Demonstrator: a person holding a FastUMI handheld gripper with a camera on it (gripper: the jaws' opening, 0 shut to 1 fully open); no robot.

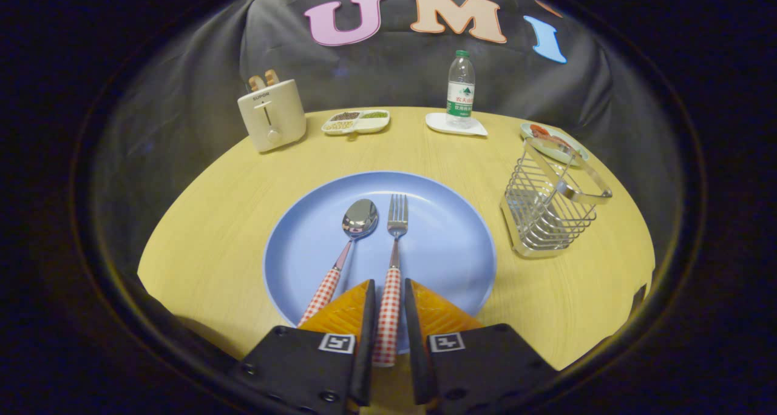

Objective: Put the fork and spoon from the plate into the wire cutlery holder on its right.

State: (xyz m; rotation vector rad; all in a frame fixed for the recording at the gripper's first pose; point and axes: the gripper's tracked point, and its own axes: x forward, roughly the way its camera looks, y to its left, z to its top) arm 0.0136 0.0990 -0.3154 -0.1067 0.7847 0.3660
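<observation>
The fork [396, 245], steel with a checked handle, is seen on the blue plate [449, 245] beside a matching spoon [349, 239]. Its handle lies between the gripper [388, 300] fingers; whether it is pinched cannot be told. The wire holder [549, 209] stands right of the plate. A toaster [272, 114], a bottle [461, 90] and dishes are set beyond on the wooden table [212, 233].

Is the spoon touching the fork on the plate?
Apart. In the gripper view, blue plate shows between the spoon and the fork all along. The gripper has its fingers either side of the fork's handle.
</observation>
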